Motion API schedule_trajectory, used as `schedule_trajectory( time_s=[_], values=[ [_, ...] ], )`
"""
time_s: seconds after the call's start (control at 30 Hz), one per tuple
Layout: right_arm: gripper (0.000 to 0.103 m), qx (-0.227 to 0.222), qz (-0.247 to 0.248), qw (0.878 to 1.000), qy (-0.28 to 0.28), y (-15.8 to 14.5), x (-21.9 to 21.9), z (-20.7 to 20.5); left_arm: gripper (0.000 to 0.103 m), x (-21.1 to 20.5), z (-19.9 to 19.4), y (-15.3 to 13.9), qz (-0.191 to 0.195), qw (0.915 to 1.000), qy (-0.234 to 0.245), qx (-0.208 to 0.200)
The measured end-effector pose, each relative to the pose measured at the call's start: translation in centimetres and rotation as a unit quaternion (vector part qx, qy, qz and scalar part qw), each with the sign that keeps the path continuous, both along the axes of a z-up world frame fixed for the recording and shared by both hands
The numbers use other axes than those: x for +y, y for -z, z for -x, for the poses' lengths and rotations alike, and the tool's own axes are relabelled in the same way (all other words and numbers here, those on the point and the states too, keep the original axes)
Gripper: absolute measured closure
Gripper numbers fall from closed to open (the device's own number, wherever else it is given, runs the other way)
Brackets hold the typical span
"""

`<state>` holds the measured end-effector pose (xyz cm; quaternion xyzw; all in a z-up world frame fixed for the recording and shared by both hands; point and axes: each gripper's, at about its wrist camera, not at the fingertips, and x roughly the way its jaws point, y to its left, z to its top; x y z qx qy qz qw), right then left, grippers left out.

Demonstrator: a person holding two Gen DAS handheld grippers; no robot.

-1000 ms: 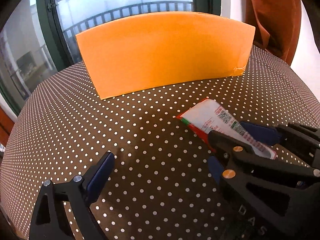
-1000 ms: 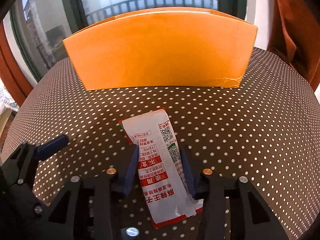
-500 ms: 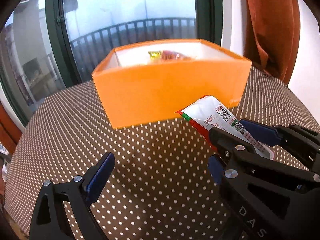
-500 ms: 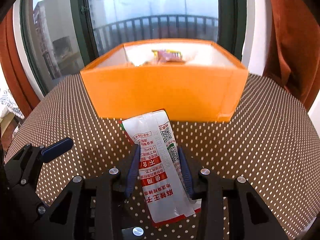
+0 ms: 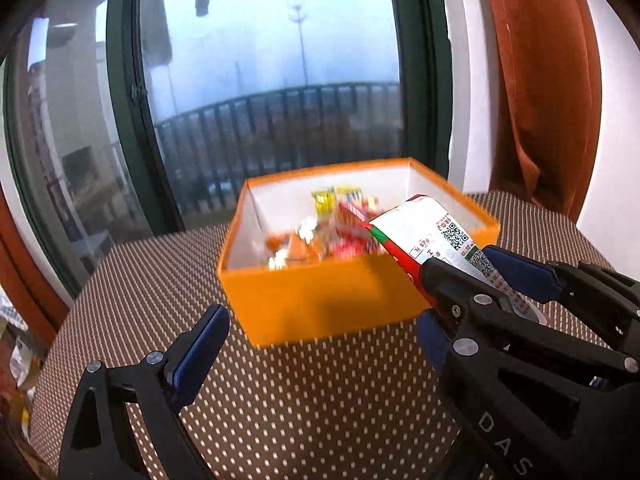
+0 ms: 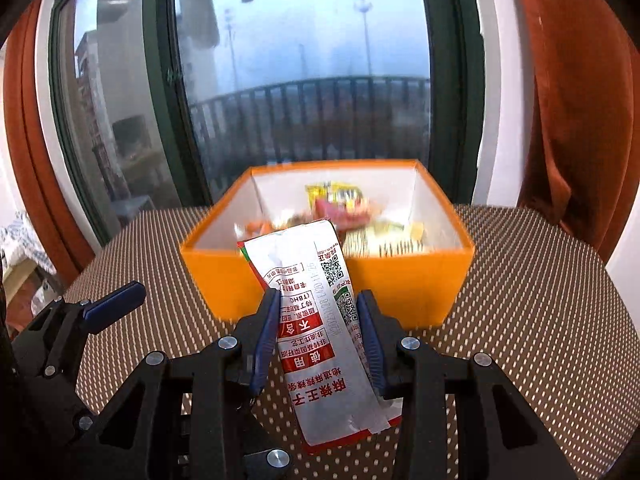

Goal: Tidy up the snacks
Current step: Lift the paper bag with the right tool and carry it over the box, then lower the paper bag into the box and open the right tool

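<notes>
Carrying the snack packet to the orange box

The right gripper (image 6: 316, 312) has its jaws clamped on the white-and-red snack packet (image 6: 316, 296), held clear of the dotted counter (image 6: 540, 300) just before the orange box (image 6: 400, 280). Lift its free end past the near wall, centre over the snacks inside, then let go low. The left gripper (image 5: 320, 344) hangs wide open, holding nothing

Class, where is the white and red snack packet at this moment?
The snack packet is clamped in the right gripper, held above the dotted tablecloth just in front of the orange box, its top edge reaching the box's near wall.
</notes>
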<state>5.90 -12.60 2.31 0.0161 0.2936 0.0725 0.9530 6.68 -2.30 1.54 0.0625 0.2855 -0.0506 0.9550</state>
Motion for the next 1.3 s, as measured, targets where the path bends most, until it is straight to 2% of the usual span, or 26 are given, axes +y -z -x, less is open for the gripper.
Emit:
schedule_trajectory(
  time_s=[0.33,0.7,0.97,1.3],
  values=[
    [0.061,-0.057,-0.009,0.998,-0.003,-5.1,0.1,-0.8,0.006,0.2,-0.9,-5.1,0.003,0.9983,-0.011,-0.058],
    [0.061,-0.086,-0.027,0.996,-0.016,-7.9,-0.3,-4.4,0.005,0.2,-3.7,-8.6,-0.002,0.9959,-0.034,-0.083],
    [0.061,-0.094,-0.038,0.995,-0.016,-8.5,-0.5,-6.8,0.004,0.2,-6.3,-9.4,-0.009,0.9945,-0.049,-0.092],
    [0.061,-0.075,-0.055,0.995,-0.018,-6.7,-1.2,-10.7,0.003,-0.2,-10.2,-7.1,-0.007,0.9959,-0.056,-0.071]
  ],
)
